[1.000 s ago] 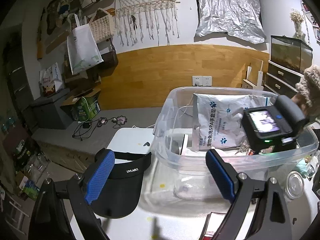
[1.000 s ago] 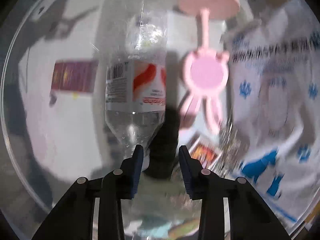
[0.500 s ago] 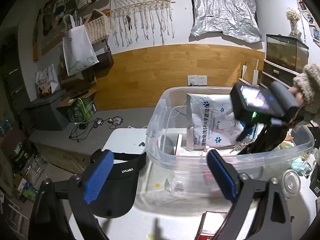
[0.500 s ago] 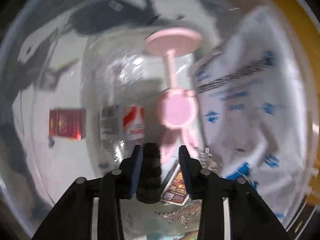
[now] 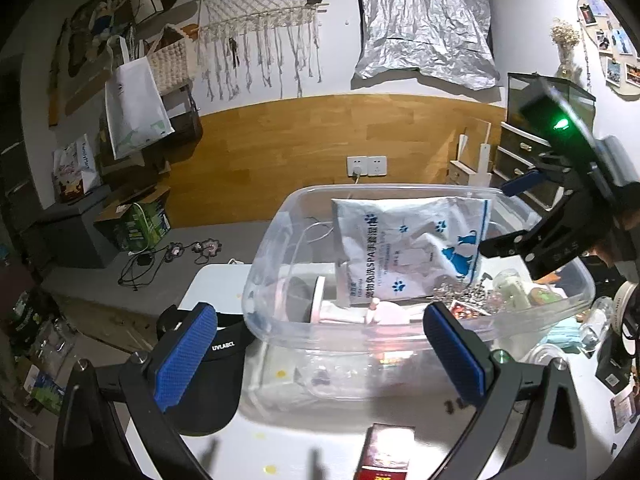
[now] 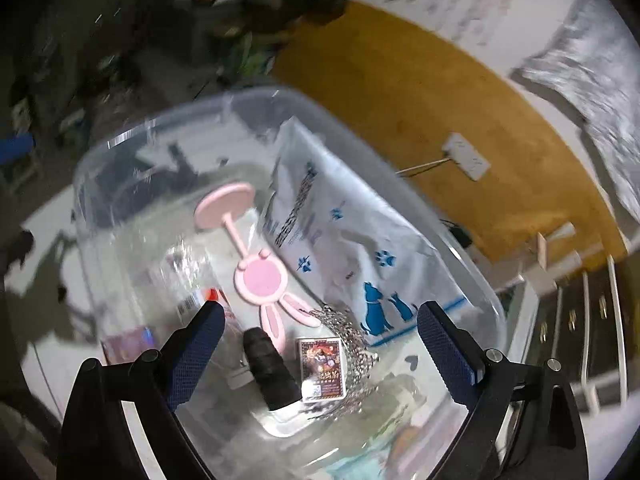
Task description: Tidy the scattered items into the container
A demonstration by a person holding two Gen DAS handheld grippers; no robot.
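A clear plastic bin (image 5: 404, 338) stands on the white table. In it lie a white pet-glove pouch (image 5: 404, 248), a pink rabbit-shaped stand (image 6: 256, 276), a clear plastic bottle (image 6: 180, 280), a black ribbed cylinder (image 6: 272, 372), a card pack (image 6: 323, 368) and a silver chain (image 6: 352, 344). My right gripper (image 6: 320, 332) is open and empty above the bin; it also shows in the left wrist view (image 5: 520, 224) at the right. My left gripper (image 5: 320, 360) is open and empty in front of the bin. A black visor cap (image 5: 216, 384) lies left of the bin.
A red box (image 5: 386, 456) lies on the table at the front edge of the left wrist view. Small jars and bottles (image 5: 596, 320) stand right of the bin. A wooden wall panel with sockets (image 5: 366, 165) is behind.
My right gripper opened, left the black cylinder in the bin and rose up out of it. My left gripper stayed open and shifted slightly.
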